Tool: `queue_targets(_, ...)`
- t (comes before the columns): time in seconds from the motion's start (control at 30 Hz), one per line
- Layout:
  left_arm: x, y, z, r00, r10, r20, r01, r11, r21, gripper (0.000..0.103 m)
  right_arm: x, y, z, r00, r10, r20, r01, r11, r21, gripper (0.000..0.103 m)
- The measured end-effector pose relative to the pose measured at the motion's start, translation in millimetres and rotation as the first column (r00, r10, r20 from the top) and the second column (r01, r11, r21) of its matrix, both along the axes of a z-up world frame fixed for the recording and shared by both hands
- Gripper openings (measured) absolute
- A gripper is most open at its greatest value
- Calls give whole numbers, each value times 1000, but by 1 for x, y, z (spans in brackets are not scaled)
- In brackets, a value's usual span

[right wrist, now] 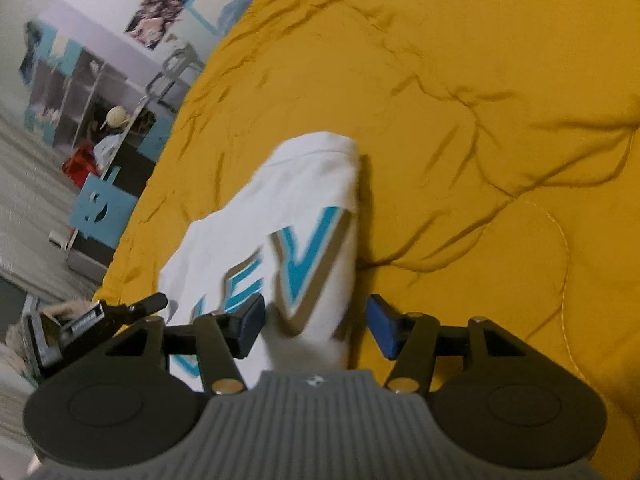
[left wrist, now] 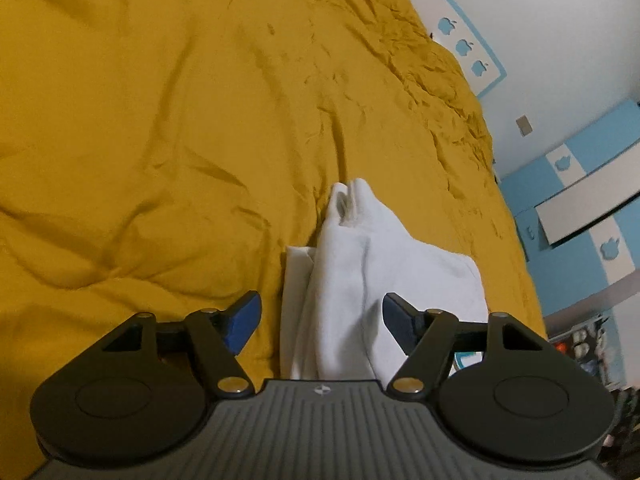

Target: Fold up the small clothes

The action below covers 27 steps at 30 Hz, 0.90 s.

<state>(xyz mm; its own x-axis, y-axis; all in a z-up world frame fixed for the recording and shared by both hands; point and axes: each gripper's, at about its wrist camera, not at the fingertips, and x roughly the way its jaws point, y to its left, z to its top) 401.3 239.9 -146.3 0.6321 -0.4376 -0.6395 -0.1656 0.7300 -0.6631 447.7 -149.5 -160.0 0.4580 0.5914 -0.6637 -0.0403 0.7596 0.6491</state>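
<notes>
A small white garment (left wrist: 372, 276) lies partly folded and bunched on a mustard-yellow bedspread (left wrist: 168, 120). My left gripper (left wrist: 322, 320) is open just above its near end, holding nothing. In the right wrist view the same white garment (right wrist: 288, 216) shows blue block letters on its upper side. My right gripper (right wrist: 316, 328) is open over its near right edge and holds nothing. Part of the other gripper (right wrist: 80, 324) shows at the left edge.
The yellow bedspread (right wrist: 480, 120) fills most of both views, with wrinkled fabric around the garment. The bed's edge runs along the right in the left wrist view, by a white and blue wall (left wrist: 560, 80). Shelves and a blue cabinet (right wrist: 100, 208) stand beyond the bed.
</notes>
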Motion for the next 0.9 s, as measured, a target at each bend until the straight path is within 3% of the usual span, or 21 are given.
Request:
queue_targets(0.13,18,2,-14,1000,-6,-7,6,999,-51,79,18,-2,-17,999,-11,-46,15,996,85,53)
queue_targets(0.3,38,-1,-25,999,-37,-21,35,996,-87,69,41,1,-34,996,-35,-86,47,989,140,46)
queue_targets(0.5,49,-10,-31,999,-40,-30,37,994,-99,49,61,8,-51,990,-61,-124,85,977,197,36)
queue_targets(0.6,45,-9,-25,999,-30,-26,28,994,-101,34,64,11,-53,989,-61,-138,88,976,198,26)
queue_targets(0.73,30,-18,2,999,-26,42,27,999,-25,25,59,20,-30,997,-40,-70,49,991,127,13)
queue_targets(0.9,2,-36,52,987,-22,156,10,997,76,24,45,28,18,998,-12,56,7,996,88,10)
